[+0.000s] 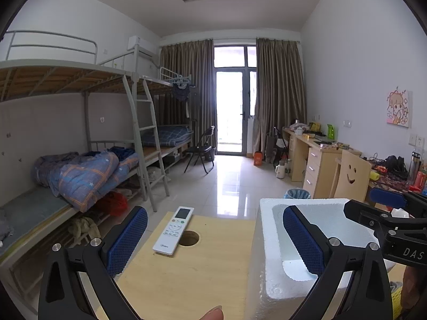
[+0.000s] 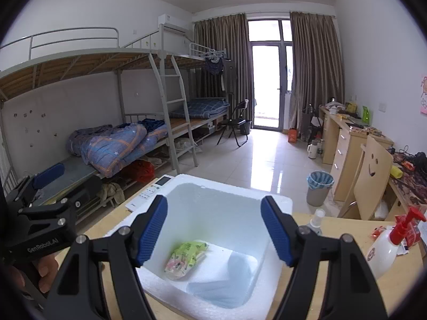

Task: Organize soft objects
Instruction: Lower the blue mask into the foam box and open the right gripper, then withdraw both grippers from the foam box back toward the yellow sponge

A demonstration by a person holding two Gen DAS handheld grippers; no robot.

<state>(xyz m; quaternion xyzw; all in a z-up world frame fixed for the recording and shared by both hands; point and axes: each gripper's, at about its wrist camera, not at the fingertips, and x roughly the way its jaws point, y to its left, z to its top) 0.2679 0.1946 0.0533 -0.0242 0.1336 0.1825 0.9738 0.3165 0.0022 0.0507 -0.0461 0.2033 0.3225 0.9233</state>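
A white foam box (image 2: 277, 205) stands on a wooden table (image 2: 347, 288). Inside it lie a soft green and pink packet (image 2: 185, 260) and a pale blue soft pack (image 2: 226, 280). My right gripper (image 2: 213, 229) hovers over the box, open, with nothing between its blue pads. In the left wrist view the foam box (image 1: 267, 266) is at the right. My left gripper (image 1: 213, 240) is open over the table (image 1: 186, 280), its right finger over the box's rim. The right gripper's black body (image 1: 395, 229) shows at the right edge there.
A white remote (image 1: 173, 230) lies by a round hole (image 1: 189, 238) in the table. A spray bottle with a red trigger (image 2: 387, 245) and a small clear bottle (image 2: 316, 222) stand right of the box. Bunk beds, desks, a chair and a bin (image 2: 319, 188) fill the room beyond.
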